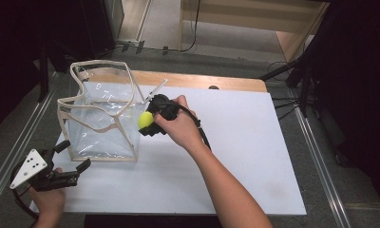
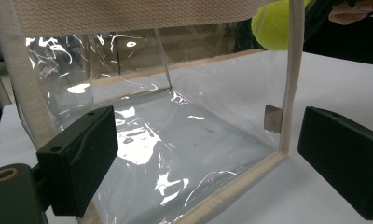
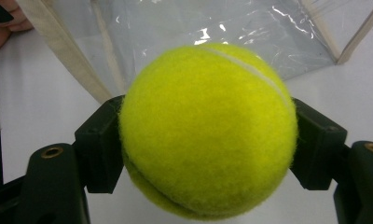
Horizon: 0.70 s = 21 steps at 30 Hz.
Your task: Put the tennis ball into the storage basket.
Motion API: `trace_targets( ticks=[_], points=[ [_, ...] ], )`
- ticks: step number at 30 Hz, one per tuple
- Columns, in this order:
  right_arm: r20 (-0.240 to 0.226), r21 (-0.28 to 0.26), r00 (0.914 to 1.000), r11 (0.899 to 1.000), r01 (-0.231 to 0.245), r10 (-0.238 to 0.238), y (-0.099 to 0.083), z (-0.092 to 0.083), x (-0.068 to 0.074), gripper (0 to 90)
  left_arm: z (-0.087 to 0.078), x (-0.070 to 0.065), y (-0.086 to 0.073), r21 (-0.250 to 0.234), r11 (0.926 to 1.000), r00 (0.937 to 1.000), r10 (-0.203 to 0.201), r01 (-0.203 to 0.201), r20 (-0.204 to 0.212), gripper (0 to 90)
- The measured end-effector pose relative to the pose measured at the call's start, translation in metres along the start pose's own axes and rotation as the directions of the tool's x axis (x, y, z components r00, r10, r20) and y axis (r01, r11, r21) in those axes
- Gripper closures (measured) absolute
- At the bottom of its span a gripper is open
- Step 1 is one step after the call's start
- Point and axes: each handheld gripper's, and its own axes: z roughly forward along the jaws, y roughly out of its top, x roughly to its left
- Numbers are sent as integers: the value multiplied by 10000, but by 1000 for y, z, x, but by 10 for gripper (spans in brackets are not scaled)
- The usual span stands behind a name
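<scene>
Right hand-held gripper (image 1: 149,124) clamps the fuzzy yellow-green tennis ball (image 1: 145,120) across its middle beside the clear plastic, beige-trimmed bag (image 1: 102,114); light, springy, probably grippy; left hand-held gripper (image 1: 74,164) wide, empty.

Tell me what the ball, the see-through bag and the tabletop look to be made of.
Ball: fuzzy yellow-green felt with a pale curved seam, likely a tennis ball, clamped in the right tool.
Bag: clear glossy plastic film, judging by glare and wrinkles; its beige trim looks like woven webbing.
Tabletop: a matte white sheet over a wooden board; the sheet's exact material is unclear.
</scene>
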Motion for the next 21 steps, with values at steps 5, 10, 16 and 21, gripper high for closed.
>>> trace_targets(
  ticks=[5,10,16,21],
  points=[
    [16,-5,10000,10000,56,-56,4,-4,0,233,0,0,0,-12,10000,10000,6,-6,6,53],
    [80,-63,9999,9999,111,-111,11,-11,1,233,0,0,0,-8,10000,10000,8,-8,7,53],
    [10,-86,9998,9998,179,-179,19,-18,1,233,0,0,0,-18,10000,10000,3,-3,12,53],
    [-117,-182,9996,9995,264,-266,25,-23,0,233,0,1,0,-3,10000,10000,19,-19,10,53]
  ],
)
